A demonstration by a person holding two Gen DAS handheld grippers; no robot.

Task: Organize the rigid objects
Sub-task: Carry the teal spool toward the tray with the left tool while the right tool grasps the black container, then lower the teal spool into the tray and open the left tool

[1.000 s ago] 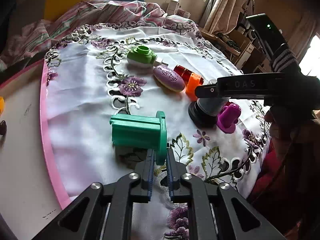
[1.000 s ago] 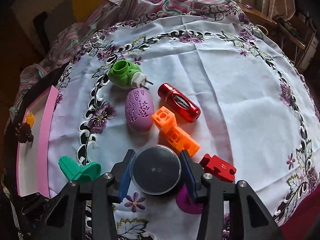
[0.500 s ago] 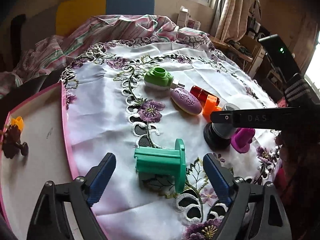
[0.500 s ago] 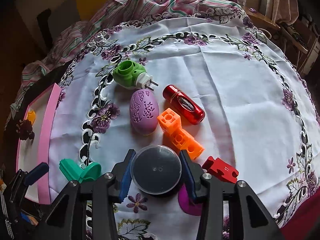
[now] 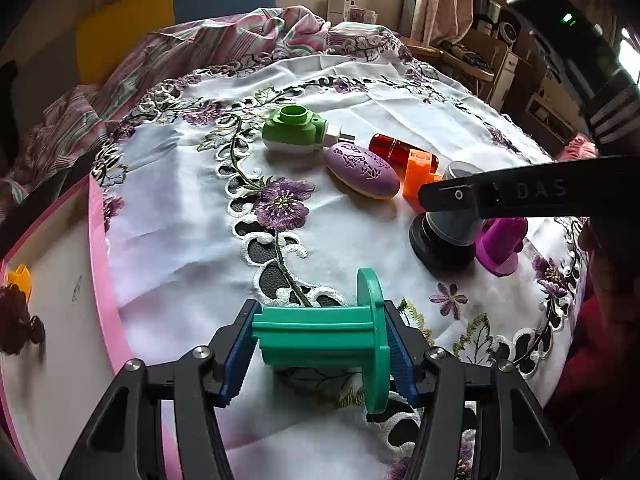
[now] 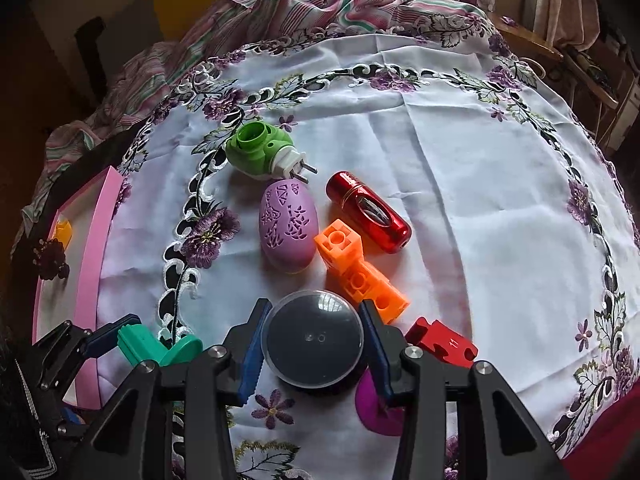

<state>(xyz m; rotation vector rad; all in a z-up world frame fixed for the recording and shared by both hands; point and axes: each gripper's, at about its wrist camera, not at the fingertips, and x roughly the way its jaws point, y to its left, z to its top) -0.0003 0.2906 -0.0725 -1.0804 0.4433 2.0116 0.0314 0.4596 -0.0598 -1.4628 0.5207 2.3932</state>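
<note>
Handling: the teal plastic spool with a round flange (image 5: 326, 344) looks light, stiff and smooth; judged likely to slip if squeezed on the thin flange edge.
Hold point: across its length, one pad on the shaft end, one on the flange face.
Spool place: lying on its side on the embroidered white cloth (image 5: 192, 216) of the desk, near the pink-rimmed tray (image 5: 98, 264).
Left tool (image 5: 320, 354): medium-wide, blue pads touching both spool ends.
Right tool (image 6: 314, 346): narrow around the round dark jar with a clear lid (image 6: 314, 338), pads against its sides.
</note>
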